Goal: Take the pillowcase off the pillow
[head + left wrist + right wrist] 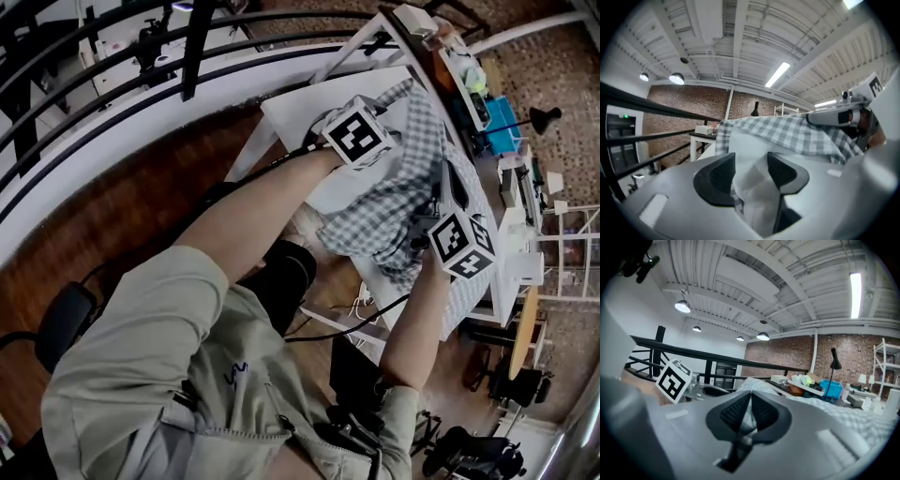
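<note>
The grey-and-white checked pillowcase lies bunched over the white pillow on the table. My left gripper is at the pillow's near end, its tips hidden under the marker cube. In the left gripper view its jaws stand apart, and loose white pillow fabric lies between the pads. The checked pillowcase drapes just beyond. My right gripper is at the right side of the bundle. The right gripper view shows it shut on a thin fold of the pillowcase.
A white table carries the bundle. A black railing curves along the far left. A cluttered shelf, a blue box and a black lamp stand at the right. Cables hang under the table's near edge.
</note>
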The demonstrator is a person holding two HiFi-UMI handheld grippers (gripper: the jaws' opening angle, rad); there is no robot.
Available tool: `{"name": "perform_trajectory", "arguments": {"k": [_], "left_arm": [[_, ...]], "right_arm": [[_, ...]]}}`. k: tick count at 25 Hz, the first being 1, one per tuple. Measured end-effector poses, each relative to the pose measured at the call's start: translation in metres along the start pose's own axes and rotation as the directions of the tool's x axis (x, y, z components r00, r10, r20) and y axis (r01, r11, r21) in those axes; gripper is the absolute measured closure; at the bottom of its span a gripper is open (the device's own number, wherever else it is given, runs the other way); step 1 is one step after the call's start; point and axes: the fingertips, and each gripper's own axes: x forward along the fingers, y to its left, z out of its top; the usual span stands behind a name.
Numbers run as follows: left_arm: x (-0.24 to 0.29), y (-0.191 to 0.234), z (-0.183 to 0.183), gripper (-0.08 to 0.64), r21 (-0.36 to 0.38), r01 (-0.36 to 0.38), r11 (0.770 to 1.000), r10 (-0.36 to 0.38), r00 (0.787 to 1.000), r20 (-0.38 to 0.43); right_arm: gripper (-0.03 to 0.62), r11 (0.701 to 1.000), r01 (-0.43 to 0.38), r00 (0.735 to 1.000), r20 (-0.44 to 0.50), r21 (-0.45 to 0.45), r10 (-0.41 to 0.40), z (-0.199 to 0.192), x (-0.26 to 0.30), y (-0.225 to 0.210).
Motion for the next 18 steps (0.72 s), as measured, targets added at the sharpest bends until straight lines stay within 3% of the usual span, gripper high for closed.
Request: {"name": "perform_trajectory", "arguments": {"k": [1,2,4,6,8,10,12,15,17,18], "left_arm": [[-0.002,-0.003,0.001,0.374,-0.039,0.036,0.999,-0.035,0.999,0.015],[-0.004,-0.011,0.004,0.433,-0.059,0.081,0.995,-0.079,0.996,0.033],[-0.009,-0.028,0.01,0.53,-0.027,0.133,0.991,-0.131,0.99,0.046],[-0.022,-0.036,0.02,0.543,0.031,0.116,0.993,-0.118,0.991,0.06],[-0.042,-0.034,0.033,0.545,0.067,0.08,0.995,-0.087,0.991,0.103],[-0.064,-0.029,0.046,0.545,0.071,0.059,0.996,-0.069,0.985,0.157],[-0.082,-0.024,0.055,0.546,0.04,0.056,0.998,-0.063,0.978,0.201],[-0.097,-0.009,0.058,0.546,-0.019,0.048,0.999,-0.042,0.972,0.23],[-0.1,0.001,0.055,0.546,-0.034,0.038,0.999,-0.03,0.974,0.226],[-0.1,0.004,0.053,0.546,-0.029,0.031,0.999,-0.024,0.976,0.217]], "right_arm": [[0.584,1.0,-0.007,1.0,0.004,0.001,0.007,0.002,-0.001,0.001],[0.584,1.0,-0.014,1.0,0.004,-0.002,0.014,0.003,-0.001,0.002],[0.584,0.999,-0.022,1.0,-0.008,-0.029,0.022,0.003,0.003,0.005],[0.584,0.995,0.0,1.0,-0.03,-0.1,-0.003,0.002,0.008,0.004],[0.584,0.975,0.073,0.995,-0.053,-0.211,-0.086,0.004,0.012,-0.008],[0.584,0.934,0.173,0.976,-0.072,-0.314,-0.205,0.007,0.015,-0.036],[0.585,0.883,0.272,0.937,-0.102,-0.383,-0.334,0.007,0.016,-0.074],[0.584,0.815,0.395,0.847,-0.175,-0.425,-0.502,-0.008,0.002,-0.136],[0.584,0.788,0.434,0.794,-0.228,-0.437,-0.563,-0.026,-0.01,-0.167],[0.584,0.787,0.435,0.78,-0.254,-0.436,-0.572,-0.037,-0.014,-0.174]]}}
